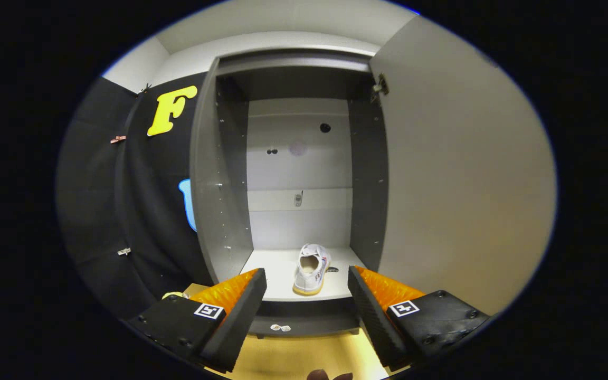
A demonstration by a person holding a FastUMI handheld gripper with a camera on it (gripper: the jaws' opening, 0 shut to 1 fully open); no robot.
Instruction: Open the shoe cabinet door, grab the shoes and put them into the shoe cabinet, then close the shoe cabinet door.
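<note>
We look along the hand-held gripper (306, 295), whose two fingers (240, 306) stand spread wide apart with nothing between them, held back from the front of the shoe cabinet (298, 68). The cabinet is open: its door (457, 174) is swung out to the right, with a hinge (380, 84) visible near its upper inner corner, and the left side panel (214, 179) shows rows of small peg holes.

Beyond the fingers, a single white sneaker (312, 269) rests on the cabinet's pale bottom shelf (277, 274), near the front edge and about midway between the two side walls. Its heel opening faces us and its toe points toward the back panel (298, 158), which carries a few small dark holes.

Below the shelf we see a dark base strip (304, 316), and in front of it a yellowish wooden floor (298, 353) with a small pale scrap (281, 328) lying just beside the base.
</note>
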